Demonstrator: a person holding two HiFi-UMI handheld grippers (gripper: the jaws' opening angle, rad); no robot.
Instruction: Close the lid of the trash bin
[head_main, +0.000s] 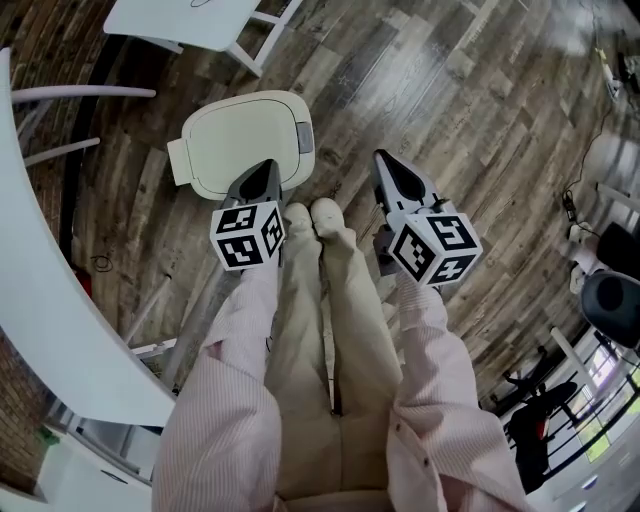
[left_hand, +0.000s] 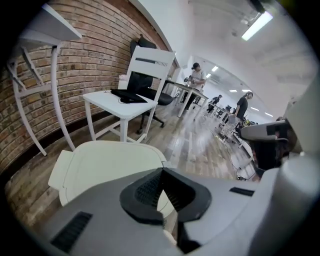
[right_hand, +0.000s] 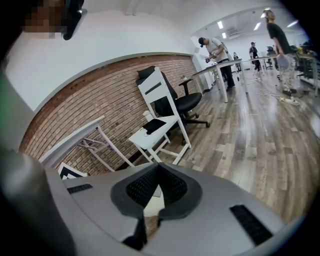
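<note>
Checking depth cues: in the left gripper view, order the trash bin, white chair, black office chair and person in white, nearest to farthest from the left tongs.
1. trash bin, right in front, low centre.
2. white chair, behind the bin, left of centre.
3. black office chair, just behind that.
4. person in white, far back, upper centre.

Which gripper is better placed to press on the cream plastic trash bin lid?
Left, probably. The left gripper, fingers shut, hangs over the near edge of the cream plastic trash bin lid, which already lies flat; the right gripper hangs over wooden floor beside it.
</note>
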